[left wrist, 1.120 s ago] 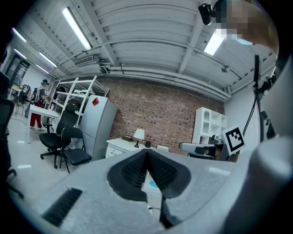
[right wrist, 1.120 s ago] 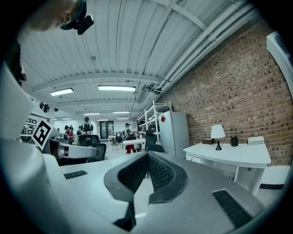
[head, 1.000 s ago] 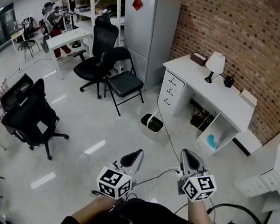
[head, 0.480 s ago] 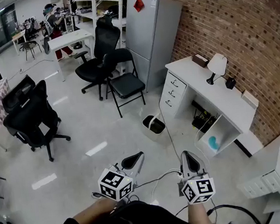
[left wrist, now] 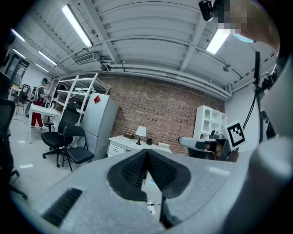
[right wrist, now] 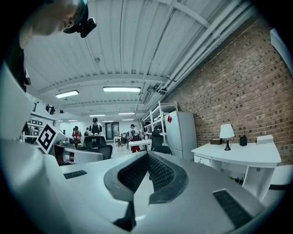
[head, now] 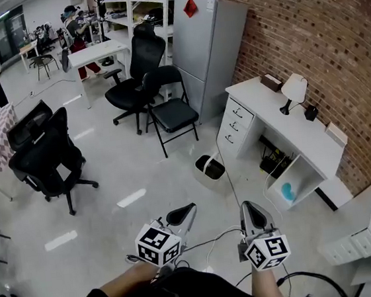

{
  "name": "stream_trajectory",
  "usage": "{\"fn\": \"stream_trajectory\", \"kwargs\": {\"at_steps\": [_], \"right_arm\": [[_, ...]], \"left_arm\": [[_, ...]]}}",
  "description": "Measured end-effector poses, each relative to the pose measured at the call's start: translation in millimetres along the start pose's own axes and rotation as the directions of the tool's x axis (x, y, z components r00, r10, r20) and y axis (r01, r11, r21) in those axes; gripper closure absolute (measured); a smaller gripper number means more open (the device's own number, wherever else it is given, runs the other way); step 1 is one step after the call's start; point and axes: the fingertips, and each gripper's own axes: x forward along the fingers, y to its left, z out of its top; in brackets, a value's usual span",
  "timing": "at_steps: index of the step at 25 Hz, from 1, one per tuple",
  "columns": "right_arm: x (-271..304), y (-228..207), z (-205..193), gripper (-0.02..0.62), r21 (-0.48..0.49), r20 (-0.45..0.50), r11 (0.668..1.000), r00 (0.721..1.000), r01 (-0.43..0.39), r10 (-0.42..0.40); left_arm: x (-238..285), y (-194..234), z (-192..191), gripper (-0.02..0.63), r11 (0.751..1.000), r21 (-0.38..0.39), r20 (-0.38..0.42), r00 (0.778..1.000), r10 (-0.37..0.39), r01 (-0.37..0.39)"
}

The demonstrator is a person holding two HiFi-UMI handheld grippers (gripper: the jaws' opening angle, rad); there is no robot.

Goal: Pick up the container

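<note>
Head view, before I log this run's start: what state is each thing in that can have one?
left gripper: shut, nothing between the jaws.
right gripper: shut, nothing between the jaws.
fridge: both doors shut.
desk drawers: all shut.
folding chair: unfolded, seat empty.
waste bin: upright, no lid.
desk lamp: upright; lit or not, cannot tell.

Brick wall (head: 331, 21) at right; white desk (head: 277, 119) with lamp (head: 294, 87) against it. Grey fridge (head: 213, 41) beside; black chairs (head: 174, 114) on glossy pale floor (head: 108, 166).
</note>
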Motion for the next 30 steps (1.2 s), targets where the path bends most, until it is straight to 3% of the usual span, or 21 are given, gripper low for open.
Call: {"fn": "stream_trajectory", "kwargs": {"at_steps": [22, 30], "right_arm": [[42, 60, -19, 0.586, -0.033, -0.025, 0.997, 0.997, 0.067, -0.068], [63, 48, -18, 0.586, -0.04, -0.04, 0.996, 0.996, 0.076, -0.077]], "left_arm": [[-41, 66, -4, 0.597, 0.997, -0.014, -0.002, 0.997, -0.077, 0.077], [-25, 85, -3, 0.597, 0.997, -0.017, 0.002, 0.997, -0.071, 0.071]]}}
